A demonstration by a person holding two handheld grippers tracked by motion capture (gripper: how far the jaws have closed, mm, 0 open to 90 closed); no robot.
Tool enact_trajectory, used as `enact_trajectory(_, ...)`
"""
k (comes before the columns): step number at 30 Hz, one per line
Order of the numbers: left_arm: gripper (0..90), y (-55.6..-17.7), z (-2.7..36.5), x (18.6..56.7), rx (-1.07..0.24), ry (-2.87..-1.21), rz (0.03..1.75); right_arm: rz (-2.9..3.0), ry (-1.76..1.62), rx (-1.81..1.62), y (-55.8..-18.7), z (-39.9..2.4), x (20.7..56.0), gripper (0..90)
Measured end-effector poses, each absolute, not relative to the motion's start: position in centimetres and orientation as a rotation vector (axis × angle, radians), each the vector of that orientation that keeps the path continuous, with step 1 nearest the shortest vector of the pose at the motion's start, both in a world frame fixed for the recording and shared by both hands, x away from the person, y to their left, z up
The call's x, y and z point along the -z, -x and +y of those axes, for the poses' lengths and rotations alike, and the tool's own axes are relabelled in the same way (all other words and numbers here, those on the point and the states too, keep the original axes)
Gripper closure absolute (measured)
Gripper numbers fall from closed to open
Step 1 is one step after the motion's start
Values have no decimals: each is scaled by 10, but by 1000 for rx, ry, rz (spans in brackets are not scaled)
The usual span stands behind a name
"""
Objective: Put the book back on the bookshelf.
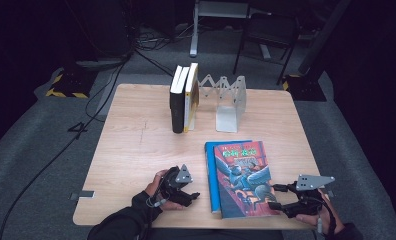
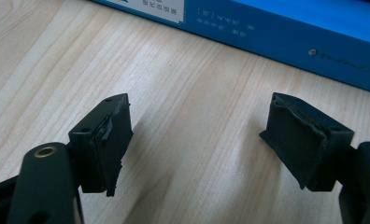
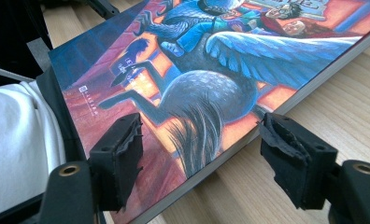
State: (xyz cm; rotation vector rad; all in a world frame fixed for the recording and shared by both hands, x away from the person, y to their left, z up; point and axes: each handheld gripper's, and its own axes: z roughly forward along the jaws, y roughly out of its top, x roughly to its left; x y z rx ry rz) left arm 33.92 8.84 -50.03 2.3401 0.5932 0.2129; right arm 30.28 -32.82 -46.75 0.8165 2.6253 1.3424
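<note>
High view has two books [image 1: 183, 97] shelved upright, while the right gripper [image 1: 278, 197], jaws apart, straddles the illustrated book's [image 1: 243, 177] unlifted corner.

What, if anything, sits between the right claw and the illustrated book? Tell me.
Nothing visible. The right claw is open at the near right corner of the illustrated book, one jaw over the cover, the other beside its edge above the table. The blue book lies underneath, not in the way.
</note>
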Motion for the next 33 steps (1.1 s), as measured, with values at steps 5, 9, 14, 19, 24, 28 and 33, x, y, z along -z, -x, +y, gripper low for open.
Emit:
enact_trajectory(5, 231, -346, 82, 501, -214, -2335, 588, 2616, -822, -1344, -302, -322, 468, 283)
enact_trajectory(9, 231, -352, 80, 500, -233, -2334, 593, 2608, -803, -1348, -300, -309, 468, 295)
enact_trajectory(14, 231, -358, 81, 500, -235, -2330, 610, 2600, -786, -1338, -301, -295, 467, 303)
enact_trajectory(19, 231, -367, 80, 500, -246, -2326, 626, 2599, -787, -1328, -304, -281, 467, 331)
enact_trajectory(24, 250, -372, 82, 500, -265, -2325, 621, 2568, -804, -1308, -310, -264, 467, 339)
enact_trajectory(28, 253, -373, 85, 499, -277, -2333, 627, 2550, -783, -1292, -315, -261, 466, 334)
enact_trajectory(33, 259, -366, 98, 490, -289, -2319, 644, 2583, -699, -1255, -311, -274, 460, 342)
